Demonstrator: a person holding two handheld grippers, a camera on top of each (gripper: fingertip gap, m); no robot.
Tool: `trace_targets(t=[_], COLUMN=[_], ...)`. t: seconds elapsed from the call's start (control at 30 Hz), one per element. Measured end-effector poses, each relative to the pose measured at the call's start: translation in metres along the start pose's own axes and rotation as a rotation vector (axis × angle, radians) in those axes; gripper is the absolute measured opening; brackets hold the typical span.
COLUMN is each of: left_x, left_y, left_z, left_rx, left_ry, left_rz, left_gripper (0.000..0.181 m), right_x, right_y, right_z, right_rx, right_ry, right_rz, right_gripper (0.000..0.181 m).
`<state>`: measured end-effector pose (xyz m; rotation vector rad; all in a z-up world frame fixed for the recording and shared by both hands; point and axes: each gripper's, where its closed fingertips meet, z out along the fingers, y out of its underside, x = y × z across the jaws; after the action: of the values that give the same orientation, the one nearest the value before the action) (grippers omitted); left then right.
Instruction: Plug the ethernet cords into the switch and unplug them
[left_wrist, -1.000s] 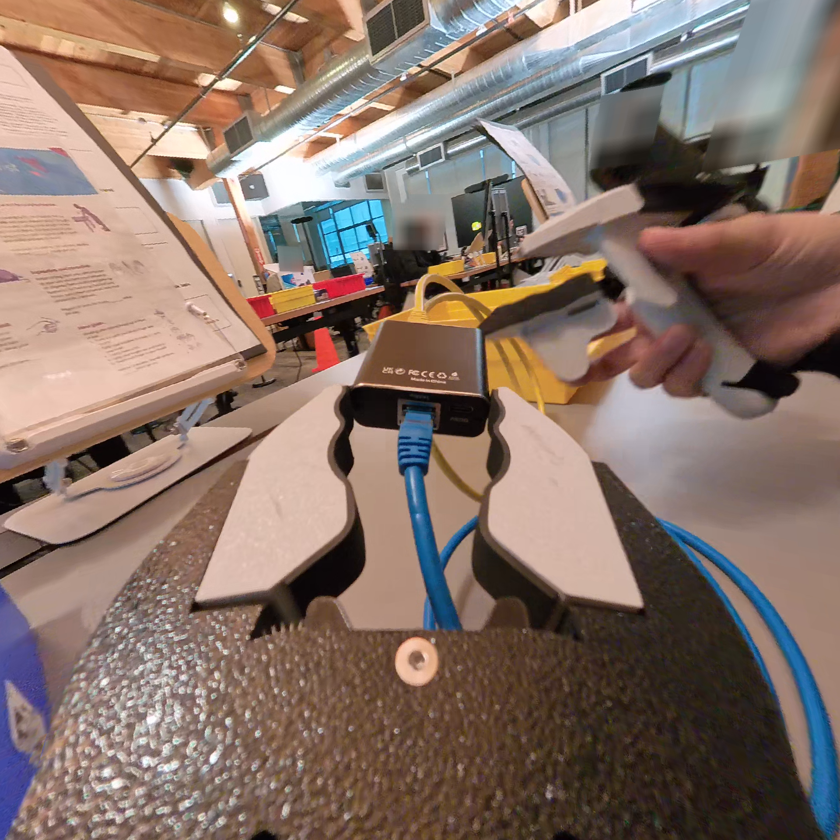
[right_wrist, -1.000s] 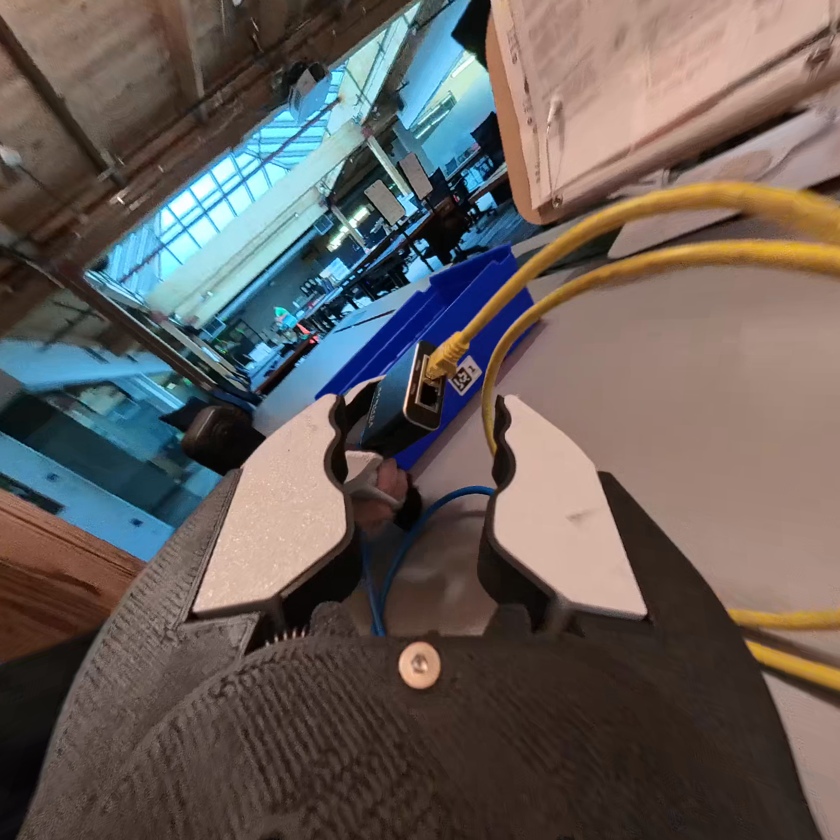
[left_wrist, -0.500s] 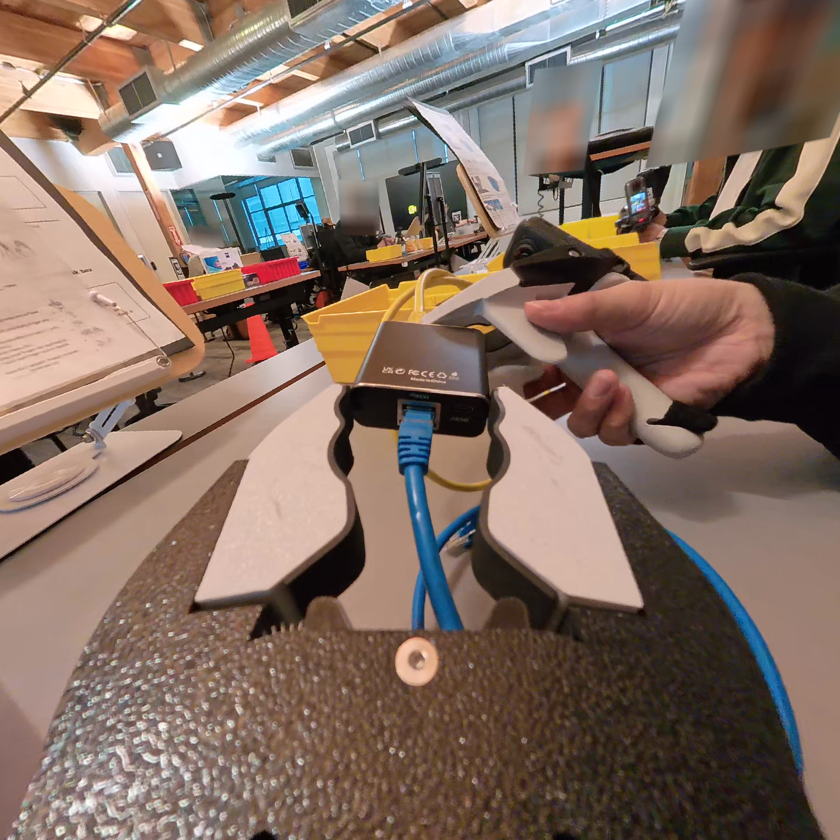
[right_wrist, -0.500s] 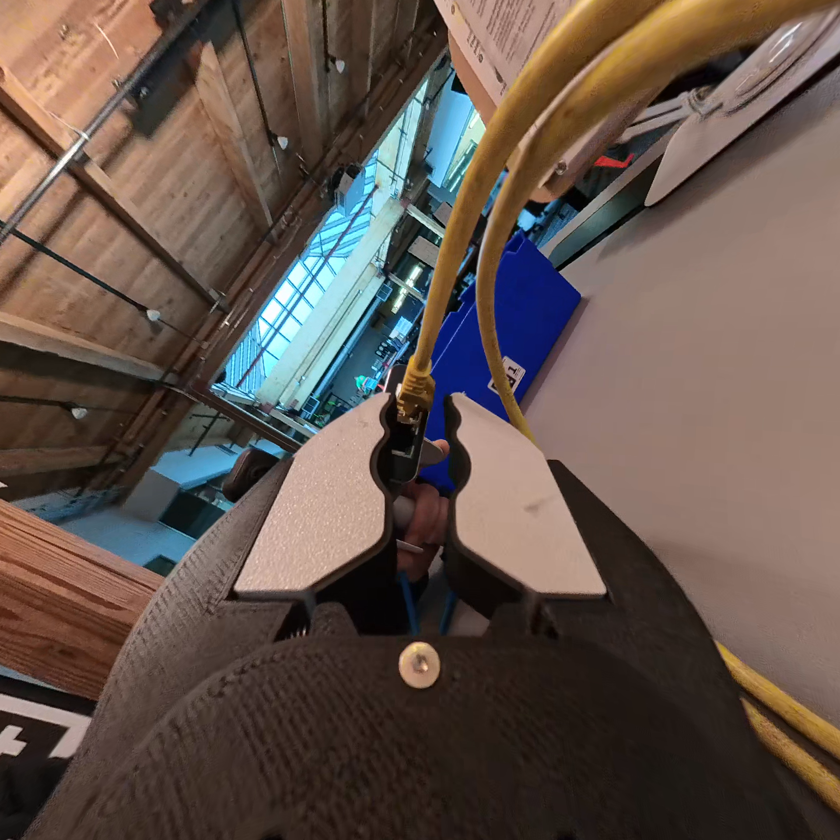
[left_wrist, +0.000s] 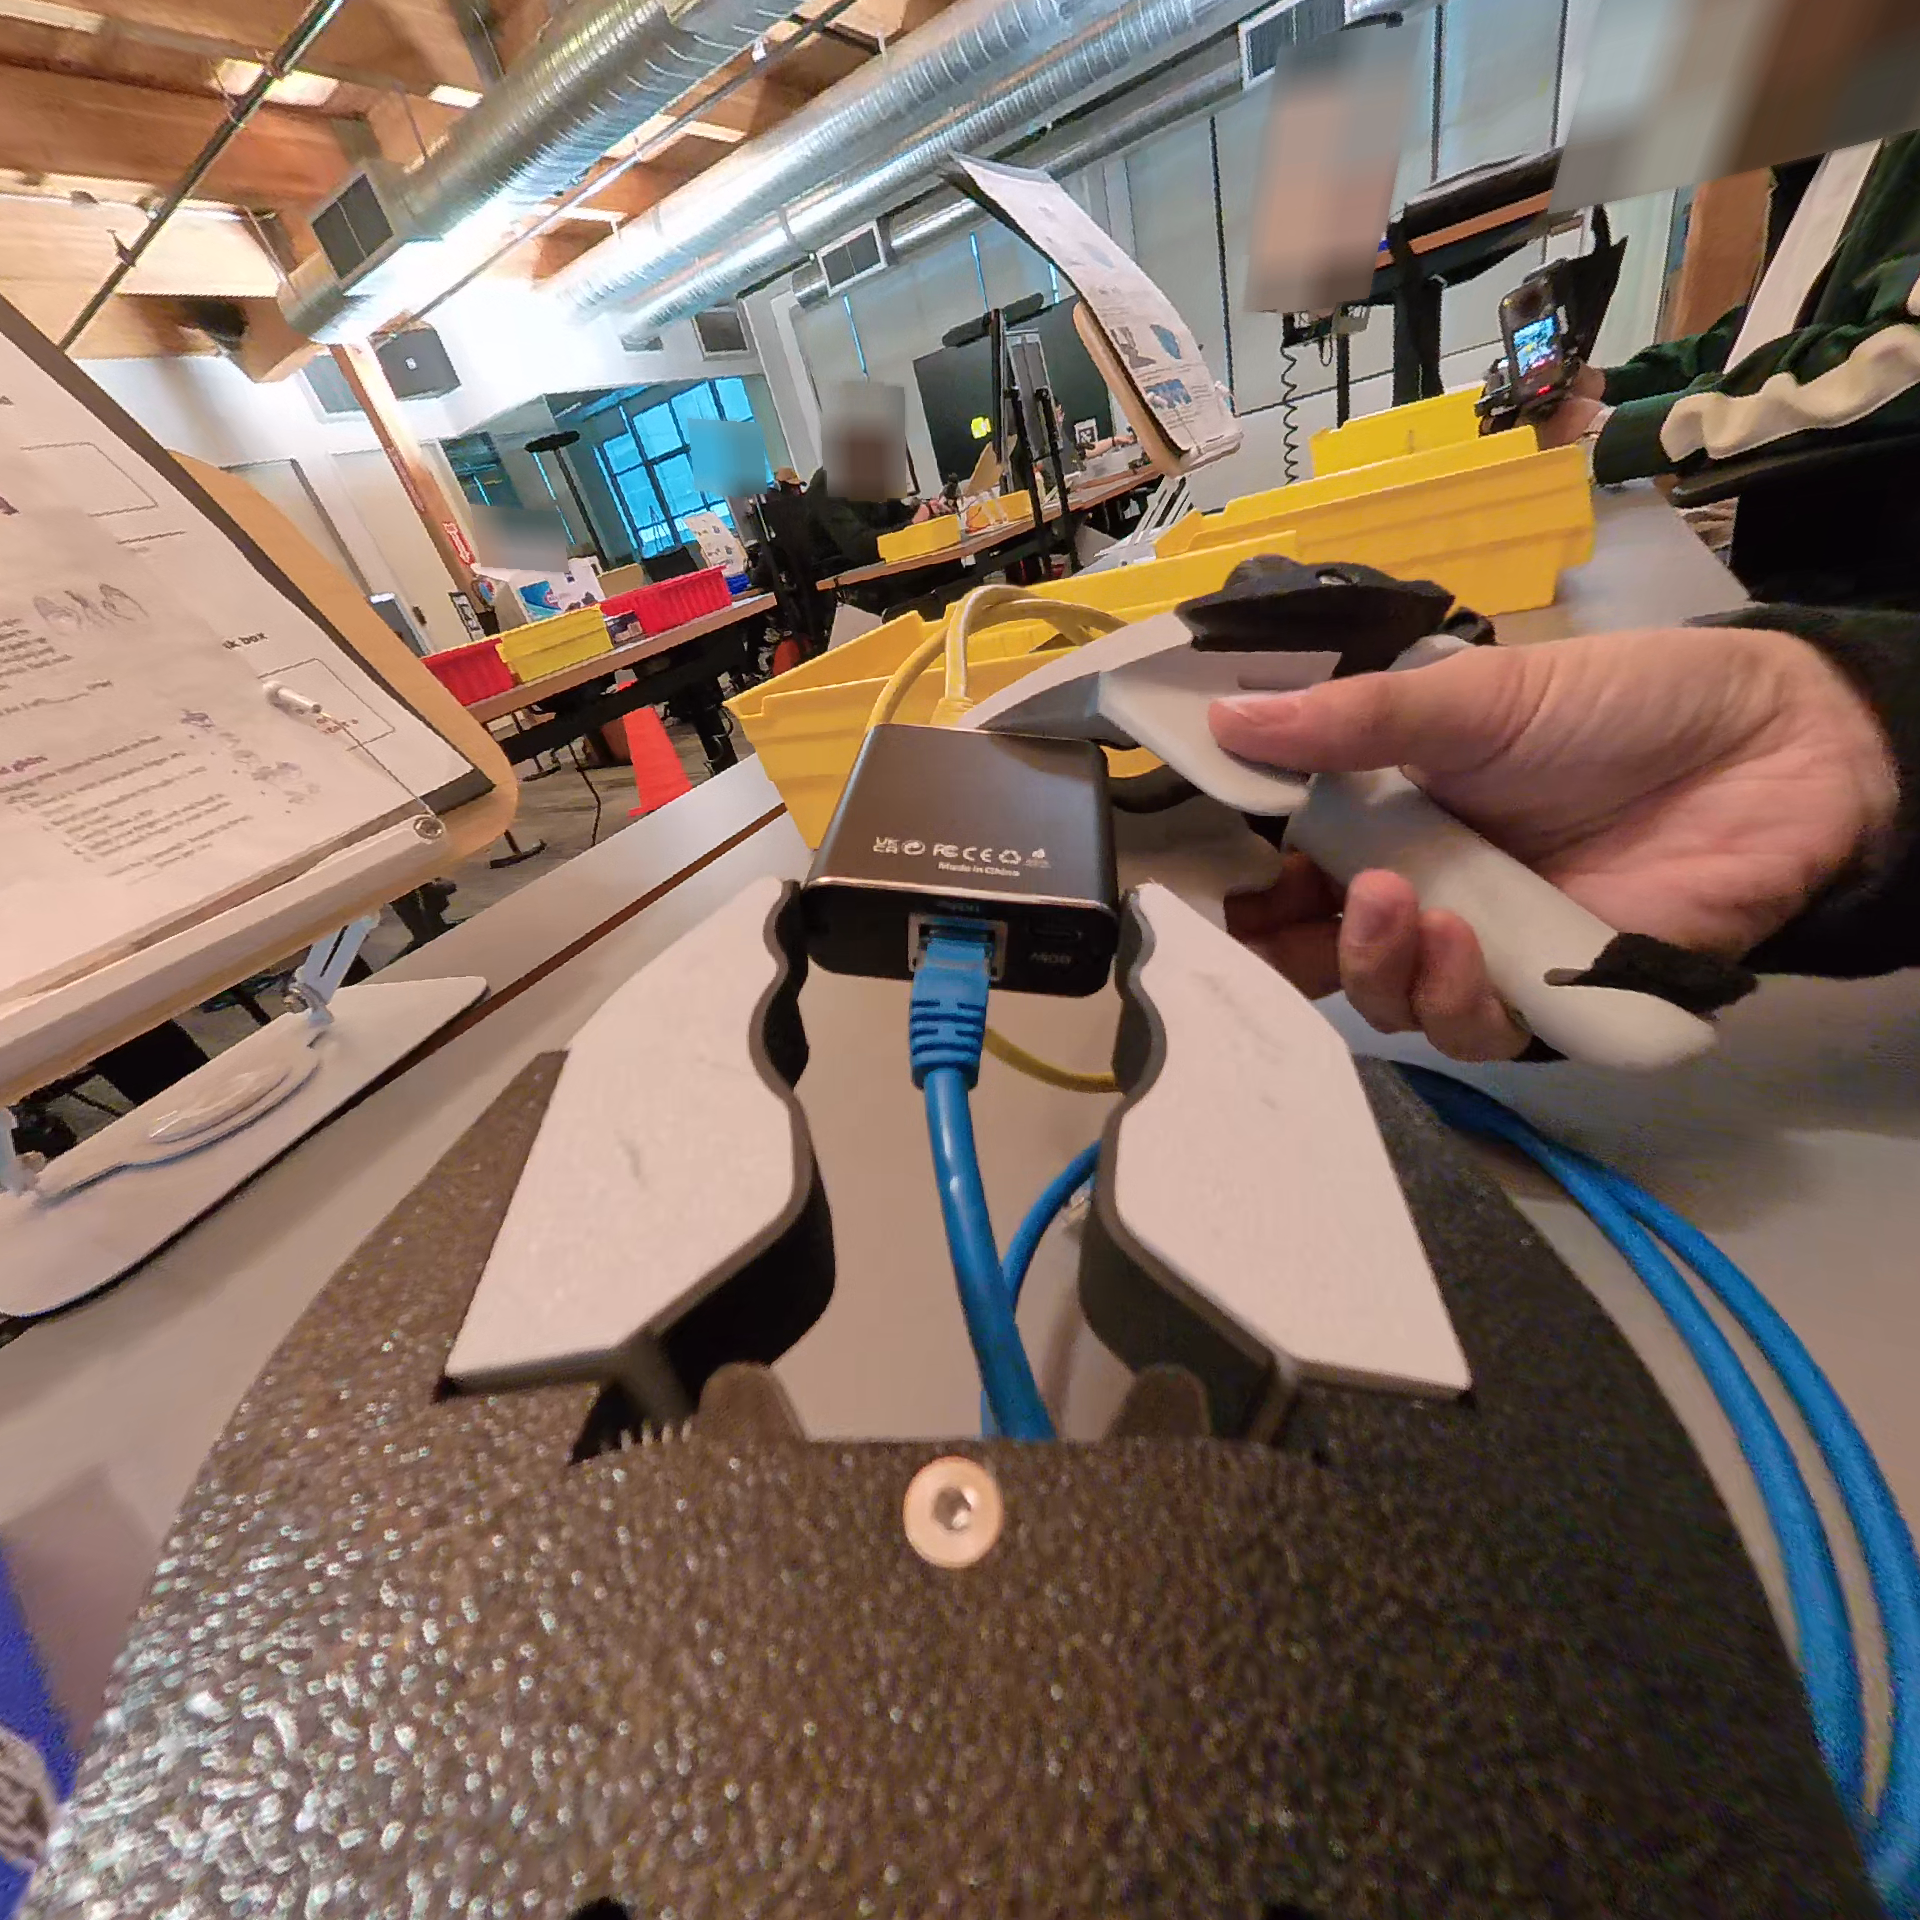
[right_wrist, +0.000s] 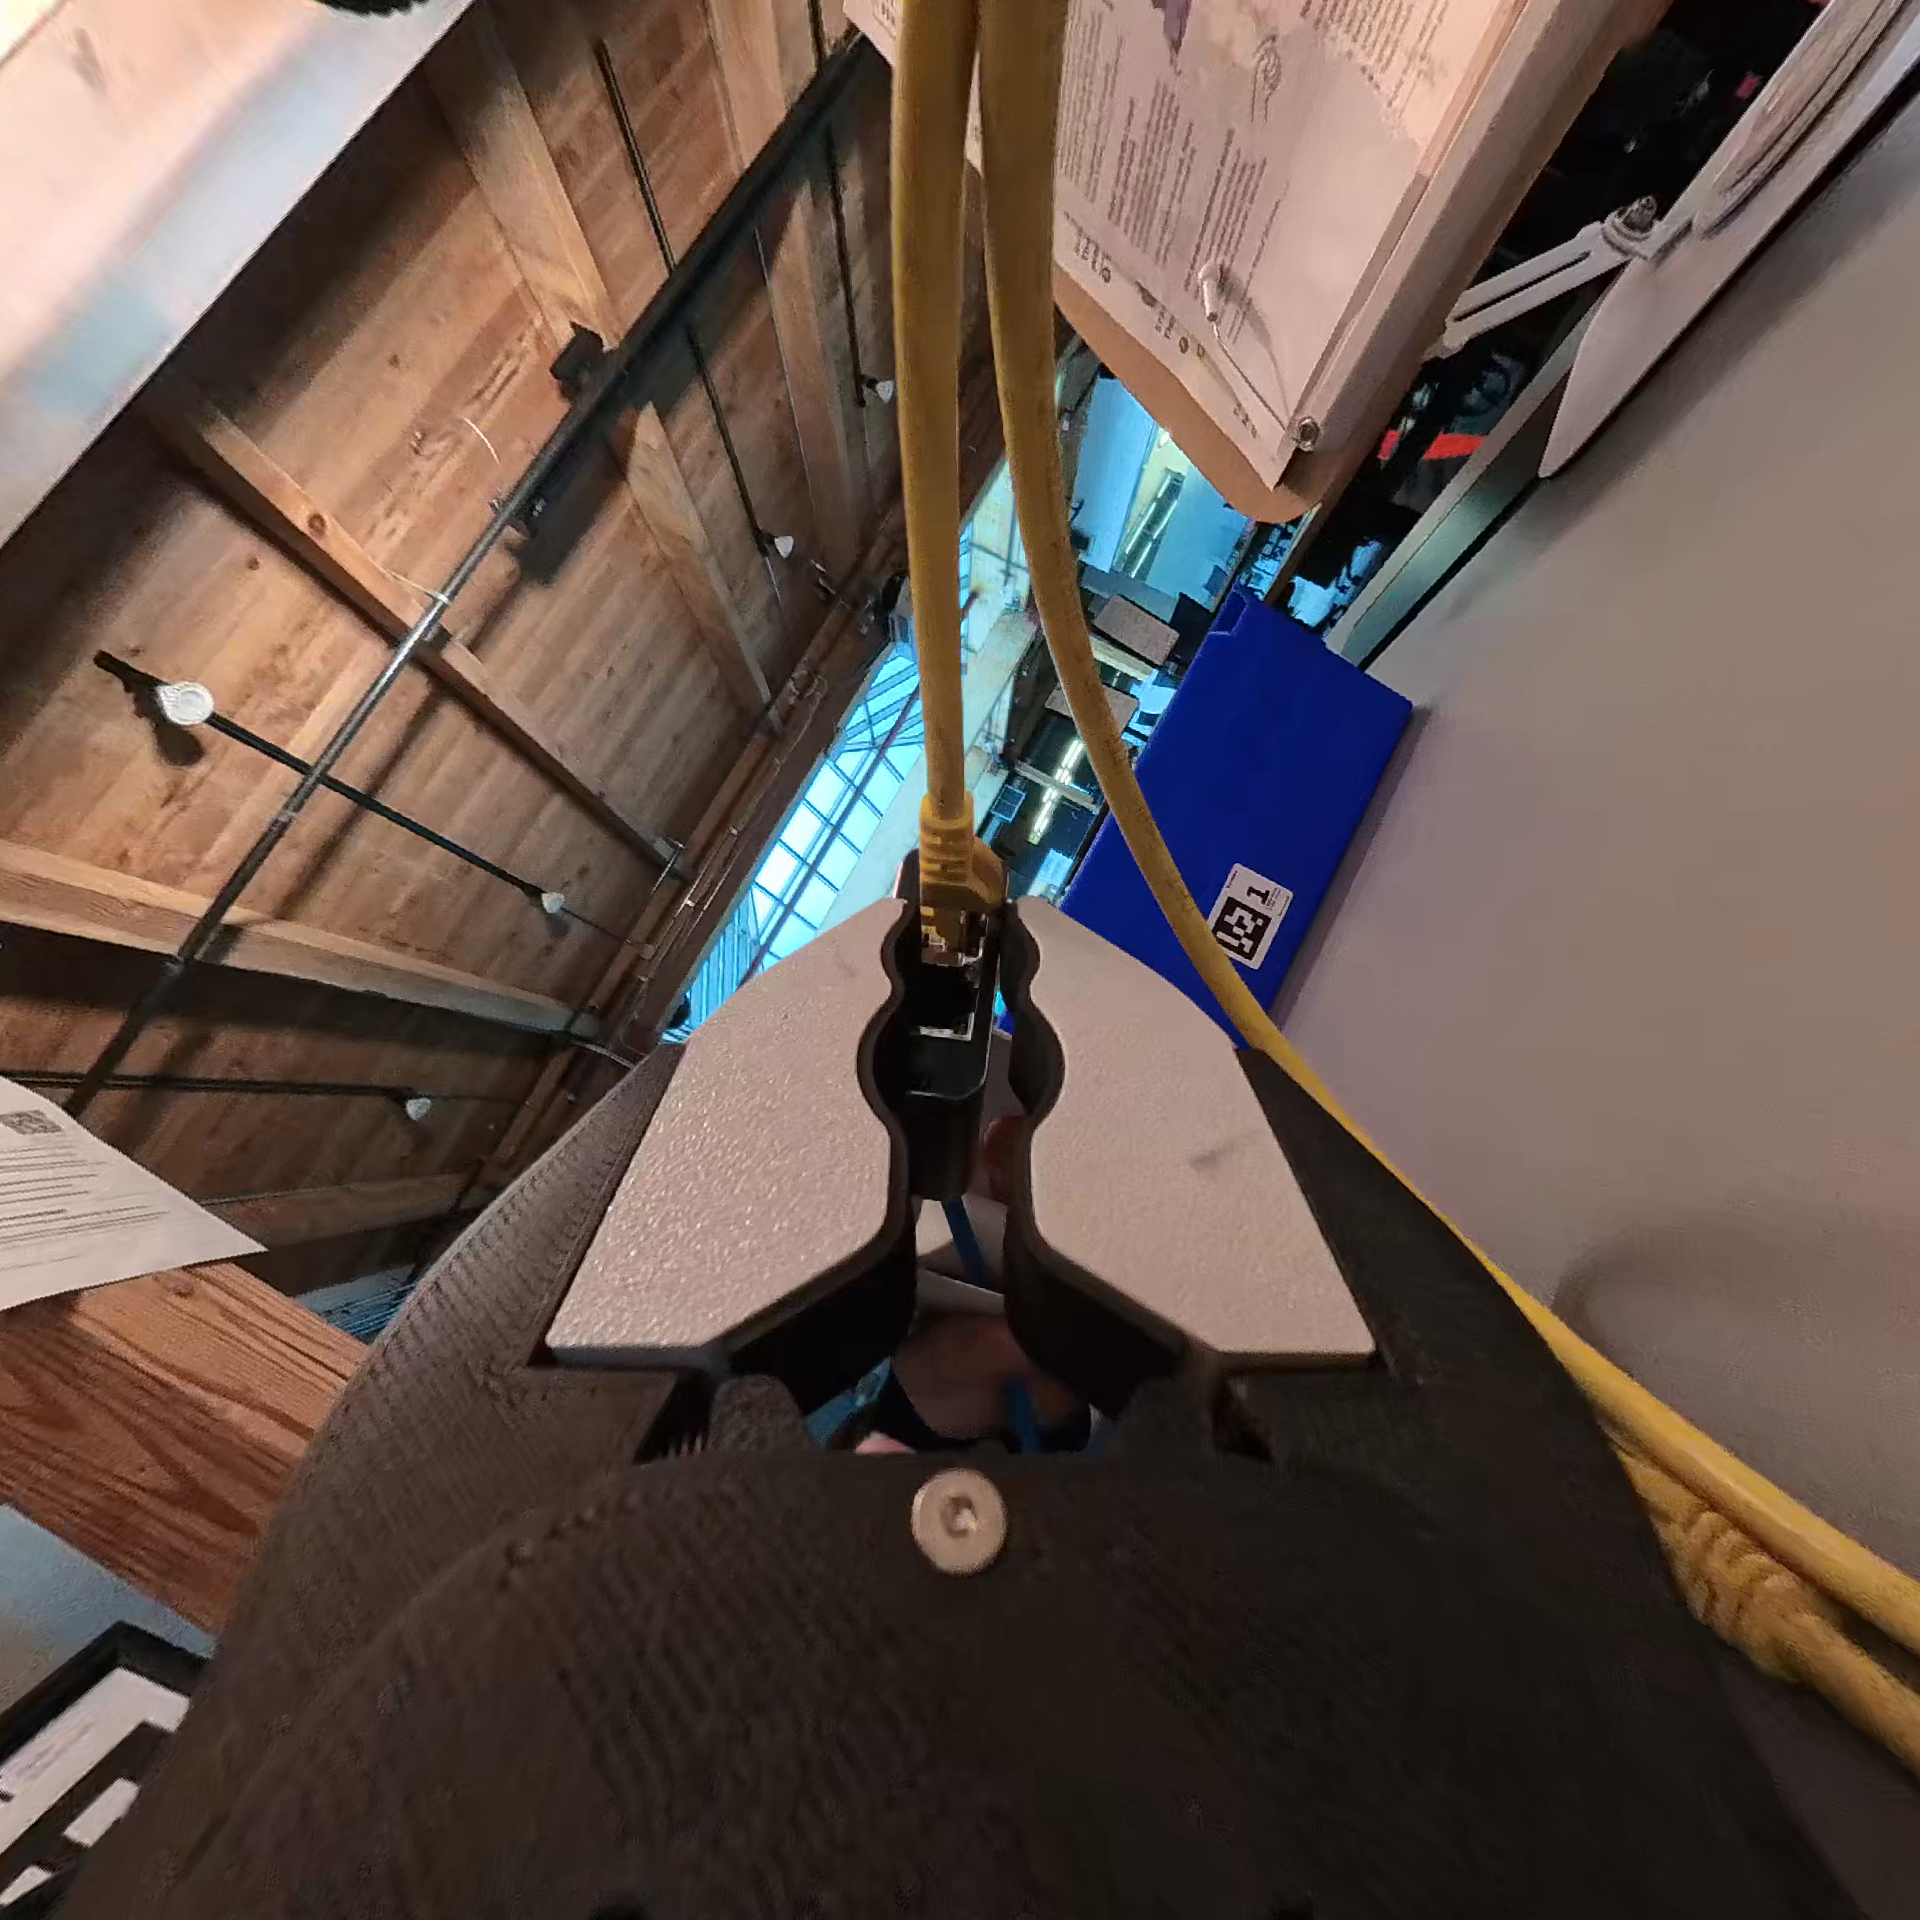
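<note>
Left wrist view. The left gripper (left_wrist: 958, 940) has its jaws closed on the sides of the switch (left_wrist: 961, 831), a small dark box held up off the grey worktop (left_wrist: 1714, 1122). The blue cord (left_wrist: 961, 1174) is plugged into the port on the switch's near face; it runs back between the jaws and loops away to the right across the worktop. The yellow cord (left_wrist: 961, 649) arcs up behind the switch's far end. At that far end sits the right gripper (left_wrist: 1023, 717), held in a person's hand (left_wrist: 1579, 821); from this side I cannot tell how its jaws stand. Behind are yellow bins (left_wrist: 1434, 520). At left a paper sheet (left_wrist: 135, 707) is propped on a board with a white stand.

Right wrist view. The camera is tipped hard, showing wooden ceiling at left and worktop (right_wrist: 1662, 935) at right. The right gripper (right_wrist: 954, 935) has its jaws drawn in narrow, pinching the end of the switch (right_wrist: 940, 1049) right at the yellow cord's (right_wrist: 940, 520) plug (right_wrist: 948, 868), which is seated in the switch's port. I cannot tell whether the jaws also bear on the plug itself. The cord rises straight up from the plug, and a second strand runs down to the right across the worktop. A little of the blue cord (right_wrist: 966, 1252) shows low between the jaws. A blue bin (right_wrist: 1257, 790) with a square marker sticker stands beyond.
</note>
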<state>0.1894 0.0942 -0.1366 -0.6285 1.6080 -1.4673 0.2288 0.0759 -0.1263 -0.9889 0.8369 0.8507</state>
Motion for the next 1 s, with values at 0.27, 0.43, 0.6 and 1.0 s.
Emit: trace_targets(t=[0.27,0.43,0.6,1.0], left_x=[0.001,0.002,0.004,0.003], left_y=[0.005,0.007,0.002,-0.003], left_z=[0.002,0.005,0.006,0.011], left_rx=[-0.030,-0.048,-0.021,-0.031], left_ry=[-0.017,-0.040,-0.058,-0.100], left_rz=[0.061,0.117,0.160,0.197], left_gripper=[0.057,0.057,0.057,0.057], right_x=[0.000,-0.004,-0.012,-0.015], right_y=[0.001,0.000,-0.001,-0.007], right_z=[-0.002,-0.004,-0.005,-0.005], right_rx=[-0.020,-0.030,-0.032,-0.067], right_ry=[-0.024,-0.052,-0.105,-0.113], right_rz=[-0.093,-0.220,-0.255,-0.322], right_gripper=[0.012,0.014,0.014,0.012])
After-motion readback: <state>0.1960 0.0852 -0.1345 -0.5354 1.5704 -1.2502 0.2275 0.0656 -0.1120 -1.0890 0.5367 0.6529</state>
